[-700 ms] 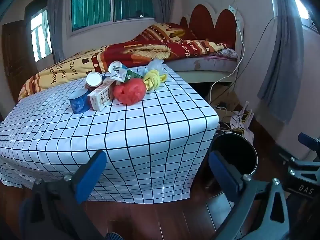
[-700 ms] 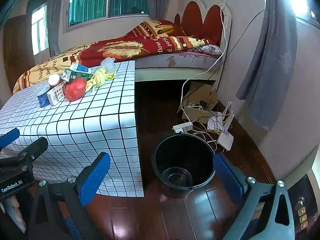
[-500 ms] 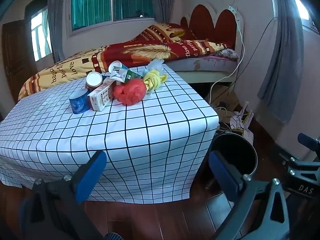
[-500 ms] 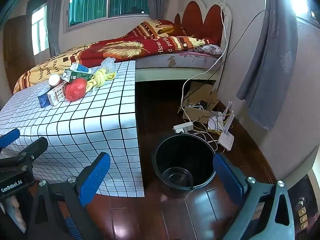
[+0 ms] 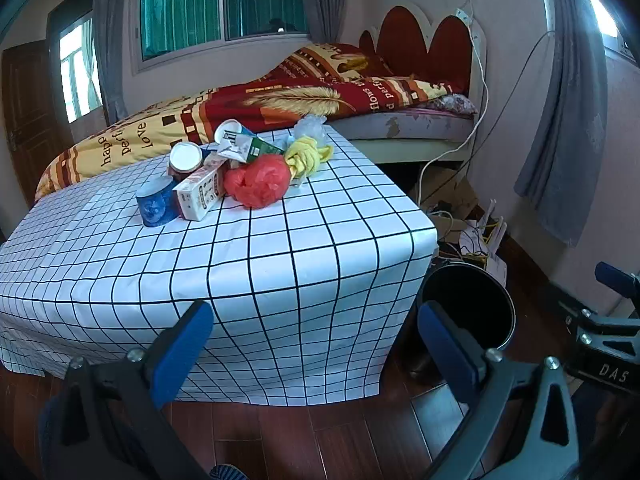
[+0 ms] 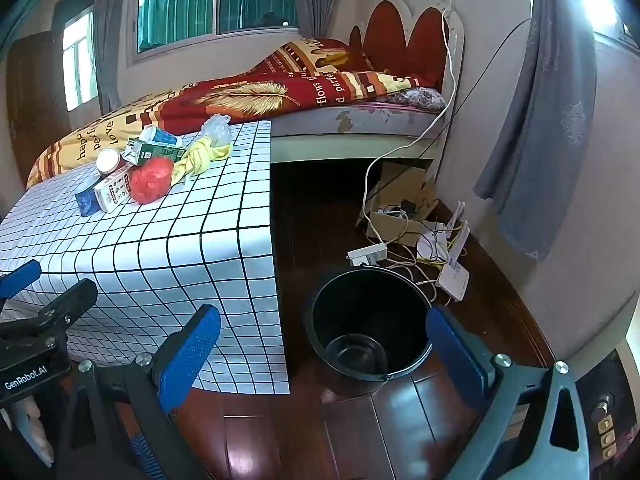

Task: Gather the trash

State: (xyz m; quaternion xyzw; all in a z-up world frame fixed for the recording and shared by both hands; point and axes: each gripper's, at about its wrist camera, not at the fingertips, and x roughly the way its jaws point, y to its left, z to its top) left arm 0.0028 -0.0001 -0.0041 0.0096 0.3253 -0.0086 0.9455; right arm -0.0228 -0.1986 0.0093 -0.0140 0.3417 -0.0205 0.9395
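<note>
A pile of trash sits at the far side of the checked tablecloth (image 5: 280, 248): a red plastic bag (image 5: 259, 182), a white carton (image 5: 200, 192), a blue cup (image 5: 154, 205), a round tin (image 5: 185, 159), a green carton (image 5: 256, 147), a yellow cloth (image 5: 306, 155). The same red plastic bag (image 6: 151, 179) shows far left in the right wrist view. A black bin (image 6: 370, 330) stands on the floor right of the table. My left gripper (image 5: 316, 344) is open, well short of the pile. My right gripper (image 6: 324, 356) is open above the bin, holding nothing.
A bed (image 5: 280, 100) with a red and yellow blanket lies behind the table. Cables, a power strip (image 6: 367, 254), a white router (image 6: 454, 272) and a cardboard box (image 6: 404, 200) litter the floor behind the bin. A grey curtain (image 6: 532, 140) hangs on the right wall.
</note>
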